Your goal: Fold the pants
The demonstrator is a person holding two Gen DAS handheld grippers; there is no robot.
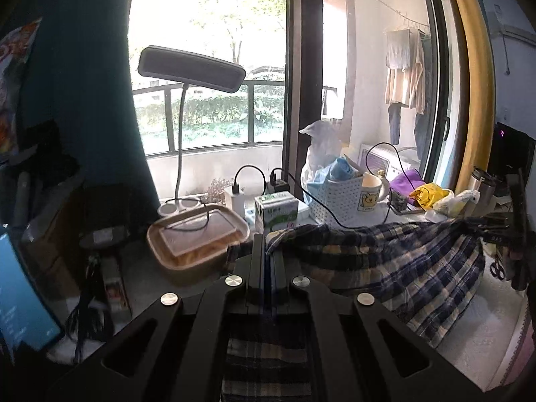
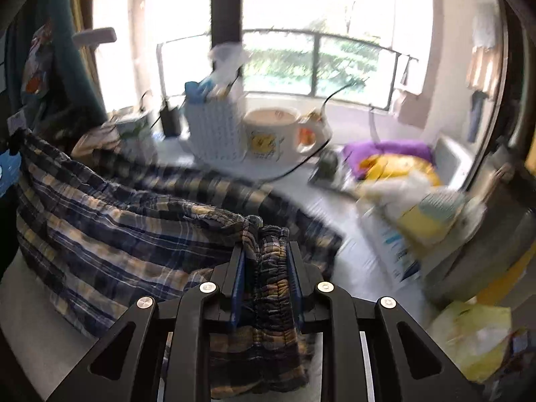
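Plaid cotton pants [image 1: 402,258] hang between my 2 tongs above the white table [image 2: 355,254]: left tongs [image 1: 267,251] clenched tight on 1 edge, right tongs [image 2: 266,251] pinching the bunched waistband.

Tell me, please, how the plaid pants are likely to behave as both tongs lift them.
The plaid pants will probably stay floppy: they sag in a sling between the left tongs and right tongs. They look light and thin. The gathered waistband bunches thickly, so it seems unlikely to slip.

Navy, cream and tan plaid pants [image 2: 110,207]; white lattice basket [image 2: 214,134] at twelve o'clock; purple cloth [image 2: 385,150] at two.
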